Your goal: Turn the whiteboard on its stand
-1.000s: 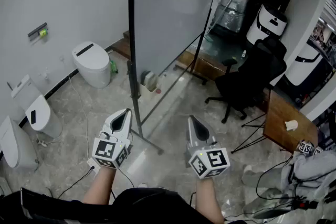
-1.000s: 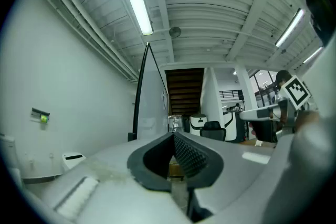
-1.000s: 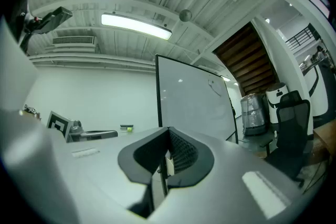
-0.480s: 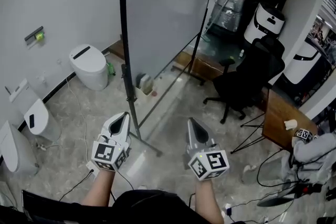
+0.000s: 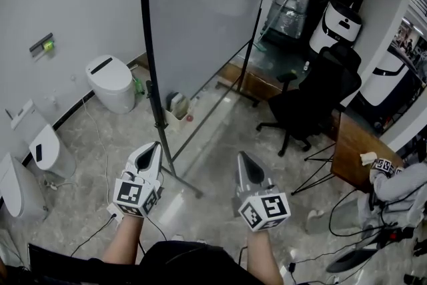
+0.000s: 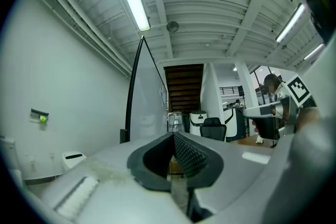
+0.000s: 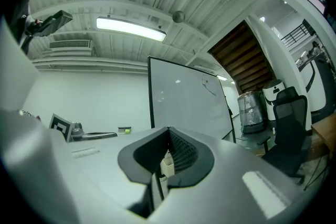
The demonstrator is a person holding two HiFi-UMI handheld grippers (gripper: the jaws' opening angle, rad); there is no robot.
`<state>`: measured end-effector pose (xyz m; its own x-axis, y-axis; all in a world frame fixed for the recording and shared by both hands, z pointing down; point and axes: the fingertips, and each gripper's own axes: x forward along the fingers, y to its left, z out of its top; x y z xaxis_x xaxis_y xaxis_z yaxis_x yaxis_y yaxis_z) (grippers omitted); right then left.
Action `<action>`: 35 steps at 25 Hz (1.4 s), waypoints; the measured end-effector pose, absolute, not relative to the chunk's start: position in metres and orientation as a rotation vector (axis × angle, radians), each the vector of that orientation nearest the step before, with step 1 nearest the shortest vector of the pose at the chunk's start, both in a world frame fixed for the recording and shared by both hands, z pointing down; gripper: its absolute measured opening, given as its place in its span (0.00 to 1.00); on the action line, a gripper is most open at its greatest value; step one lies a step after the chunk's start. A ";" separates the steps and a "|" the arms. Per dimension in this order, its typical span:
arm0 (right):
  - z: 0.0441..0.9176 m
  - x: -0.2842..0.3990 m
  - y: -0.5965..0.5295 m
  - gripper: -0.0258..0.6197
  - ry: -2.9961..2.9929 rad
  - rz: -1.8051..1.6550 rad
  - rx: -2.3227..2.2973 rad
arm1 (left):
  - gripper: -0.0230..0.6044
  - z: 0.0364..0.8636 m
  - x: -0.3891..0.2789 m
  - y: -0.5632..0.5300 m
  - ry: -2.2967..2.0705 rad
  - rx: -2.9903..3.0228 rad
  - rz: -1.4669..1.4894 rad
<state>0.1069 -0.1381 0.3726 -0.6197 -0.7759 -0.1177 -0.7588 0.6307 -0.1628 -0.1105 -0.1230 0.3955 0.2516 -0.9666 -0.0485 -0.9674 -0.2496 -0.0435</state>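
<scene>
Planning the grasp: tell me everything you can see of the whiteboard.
Tall grey-white whiteboard in a thin dark frame, faint scribble near its top corner. Upright on a black metal stand, feet on the stone-look floor, seen at a slant. Neither the left gripper nor the right gripper touches it.

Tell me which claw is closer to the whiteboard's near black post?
Left. The left claw points at the near black post from just short of it, not touching. The right claw is farther off, out to the post's right.
</scene>
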 end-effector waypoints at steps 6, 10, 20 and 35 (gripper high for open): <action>0.383 0.124 -0.138 0.05 2.683 -0.178 -1.260 | 0.04 0.404 -0.097 -0.120 1.901 -2.427 -0.017; 0.387 0.130 -0.137 0.05 2.694 -0.187 -1.248 | 0.04 0.408 -0.096 -0.117 1.928 -2.412 -0.035; 0.386 0.109 -0.147 0.05 2.737 -0.184 -1.191 | 0.04 0.407 -0.125 -0.135 1.995 -2.355 -0.070; 0.383 0.047 -0.211 0.05 2.699 -0.158 -1.259 | 0.06 0.409 -0.185 -0.230 1.913 -2.398 -0.081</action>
